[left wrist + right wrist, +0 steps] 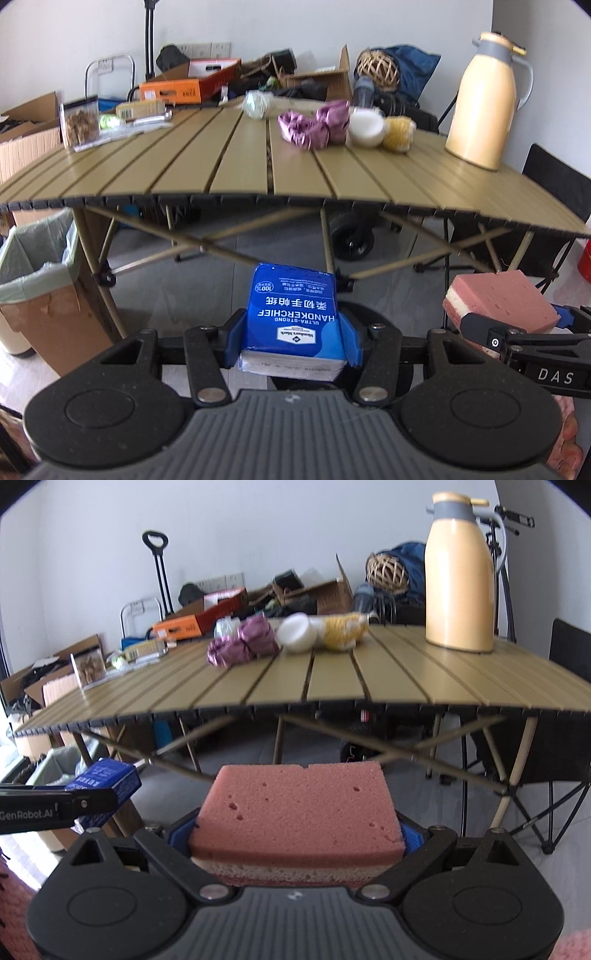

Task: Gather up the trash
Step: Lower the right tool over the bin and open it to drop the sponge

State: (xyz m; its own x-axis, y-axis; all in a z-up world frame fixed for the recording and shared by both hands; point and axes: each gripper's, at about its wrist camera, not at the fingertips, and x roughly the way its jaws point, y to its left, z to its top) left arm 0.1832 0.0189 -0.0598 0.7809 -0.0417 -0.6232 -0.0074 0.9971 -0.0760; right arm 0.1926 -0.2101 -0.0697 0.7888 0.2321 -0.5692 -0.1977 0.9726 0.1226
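My left gripper (pixel 293 334) is shut on a blue handkerchief tissue pack (pixel 293 314), held in front of and below the table's near edge. The pack also shows at the left of the right wrist view (pixel 105 784). My right gripper (pixel 295 830) is shut on a pink layered sponge (pixel 295 812), which also shows at the right of the left wrist view (pixel 502 299). A bin lined with a pale green bag (pixel 37 258) stands on the floor at the left, under the table's corner. Crumpled purple wrappers (pixel 314 123), a white cup (pixel 365 127) and a yellow wad (pixel 399 133) lie on the table.
The tan slatted folding table (pixel 240 173) stands ahead with a cream thermos jug (pixel 484 103) at its right. A clear bag of snacks (pixel 79 122) and small items lie at its far left. Boxes and clutter sit behind. A black folding chair (pixel 561 738) stands at the right.
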